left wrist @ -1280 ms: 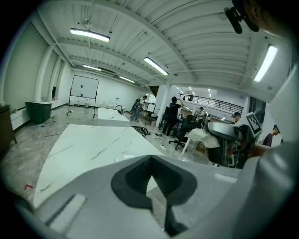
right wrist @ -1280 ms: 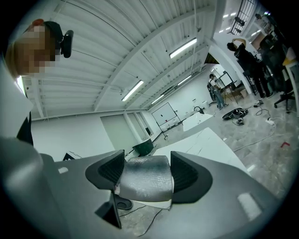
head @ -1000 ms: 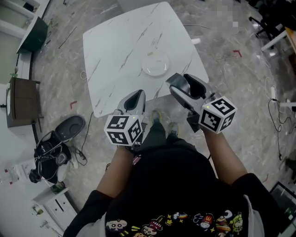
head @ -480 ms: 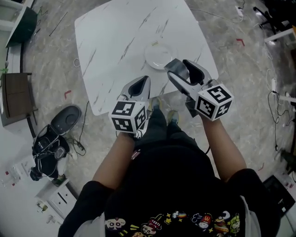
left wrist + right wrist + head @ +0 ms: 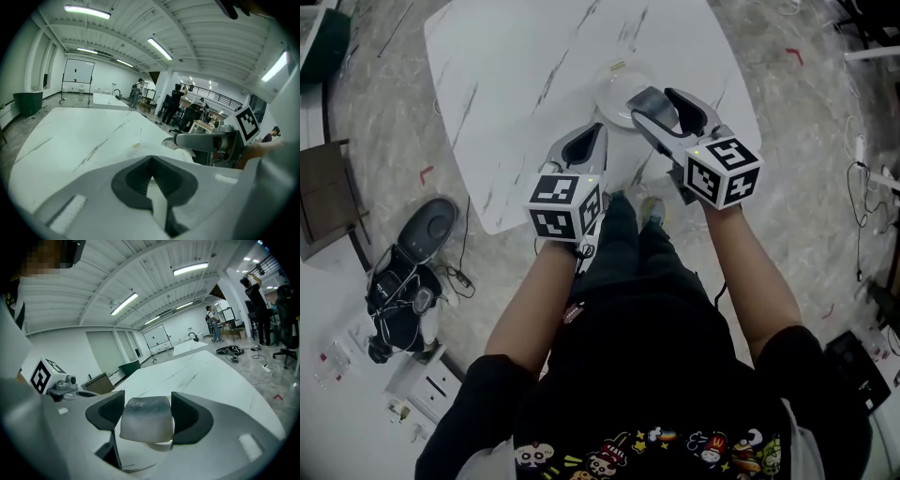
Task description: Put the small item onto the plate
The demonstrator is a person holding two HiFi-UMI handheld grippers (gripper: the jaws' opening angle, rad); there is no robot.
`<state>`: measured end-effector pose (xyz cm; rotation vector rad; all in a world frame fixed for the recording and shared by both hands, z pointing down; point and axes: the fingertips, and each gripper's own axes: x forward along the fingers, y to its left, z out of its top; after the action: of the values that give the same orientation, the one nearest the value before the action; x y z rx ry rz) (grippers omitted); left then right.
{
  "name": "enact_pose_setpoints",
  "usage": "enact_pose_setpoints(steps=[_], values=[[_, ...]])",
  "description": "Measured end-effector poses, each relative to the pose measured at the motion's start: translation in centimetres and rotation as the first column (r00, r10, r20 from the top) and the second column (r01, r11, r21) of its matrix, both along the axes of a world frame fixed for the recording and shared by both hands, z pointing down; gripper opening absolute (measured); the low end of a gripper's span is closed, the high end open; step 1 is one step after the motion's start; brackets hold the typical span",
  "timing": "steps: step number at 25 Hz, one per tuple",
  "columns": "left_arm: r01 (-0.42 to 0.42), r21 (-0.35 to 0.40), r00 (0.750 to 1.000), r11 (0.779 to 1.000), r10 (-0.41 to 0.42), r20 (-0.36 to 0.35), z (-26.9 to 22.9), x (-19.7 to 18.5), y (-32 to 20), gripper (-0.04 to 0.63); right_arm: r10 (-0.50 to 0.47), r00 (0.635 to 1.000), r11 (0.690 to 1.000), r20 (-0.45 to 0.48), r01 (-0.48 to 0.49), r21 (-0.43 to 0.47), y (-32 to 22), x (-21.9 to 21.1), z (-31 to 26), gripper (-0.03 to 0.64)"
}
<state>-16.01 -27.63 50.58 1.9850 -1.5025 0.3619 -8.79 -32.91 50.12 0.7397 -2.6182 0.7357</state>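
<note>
My right gripper hangs over the near edge of the white plate, which sits on the white marble table. In the right gripper view the right gripper is shut on a small greyish-white block, with a curved white rim just under it. My left gripper is over the table's near edge, left of the plate, jaws together and nothing in them. The left gripper view shows the left gripper, the plate ahead and the right gripper's finger at its right.
A brown cabinet, a dark round object and a bag with cables lie on the floor at the left. The person's shoes stand by the table's near edge. People stand far back in the hall.
Both grippers have moved forward towards the table. The right one has come from beside the table's edge to over the plate's near rim, with the block still held.
</note>
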Motion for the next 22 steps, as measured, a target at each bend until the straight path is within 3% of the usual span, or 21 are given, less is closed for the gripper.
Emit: enact_pose_setpoints(steps=[22], values=[[0.013,-0.074,0.998,0.997,-0.018,-0.062,5.8,-2.0,-2.7,0.0,-0.062,0.976,0.998,-0.209,0.059,-0.022,-3.8,-3.3,8.0,0.336]])
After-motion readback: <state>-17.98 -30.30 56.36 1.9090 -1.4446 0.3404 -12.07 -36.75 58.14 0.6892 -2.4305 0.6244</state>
